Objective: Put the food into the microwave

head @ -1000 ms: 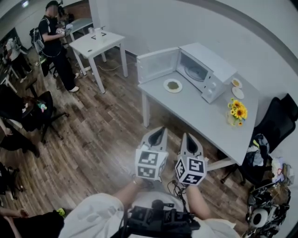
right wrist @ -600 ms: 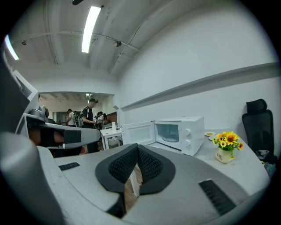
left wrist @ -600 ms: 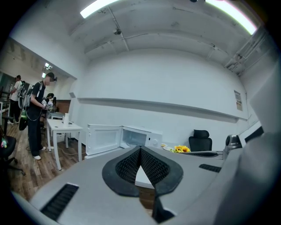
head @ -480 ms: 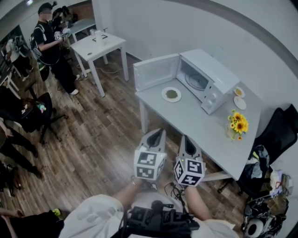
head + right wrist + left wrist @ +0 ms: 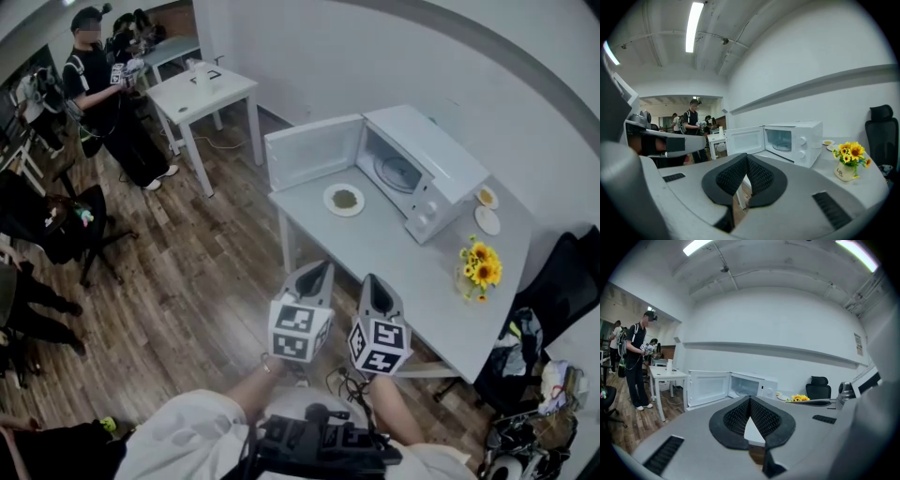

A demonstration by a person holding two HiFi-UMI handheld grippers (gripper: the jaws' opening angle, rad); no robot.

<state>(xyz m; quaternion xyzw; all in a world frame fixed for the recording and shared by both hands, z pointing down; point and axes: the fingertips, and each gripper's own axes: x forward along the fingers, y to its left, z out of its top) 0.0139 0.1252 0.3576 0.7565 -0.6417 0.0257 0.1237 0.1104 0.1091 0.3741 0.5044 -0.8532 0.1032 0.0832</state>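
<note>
A white microwave (image 5: pixel 417 164) stands on the grey table (image 5: pixel 394 253) with its door (image 5: pixel 309 150) swung open to the left; it also shows in the left gripper view (image 5: pixel 750 386) and the right gripper view (image 5: pixel 792 140). A white plate of food (image 5: pixel 344 199) lies on the table in front of the open cavity. My left gripper (image 5: pixel 319 269) and right gripper (image 5: pixel 375 284) are held side by side over the floor, short of the table's near edge, both shut with nothing between the pads.
A pot of sunflowers (image 5: pixel 478 265) and two small dishes (image 5: pixel 487 208) sit on the table right of the microwave. A black chair (image 5: pixel 562 281) stands at the right. A second white table (image 5: pixel 202 89) and a person in black (image 5: pixel 98 84) are at the far left.
Both grippers and the head have moved toward the table, so the microwave and plate have shifted slightly lower and nearer in the head view. The jaws stayed shut.
</note>
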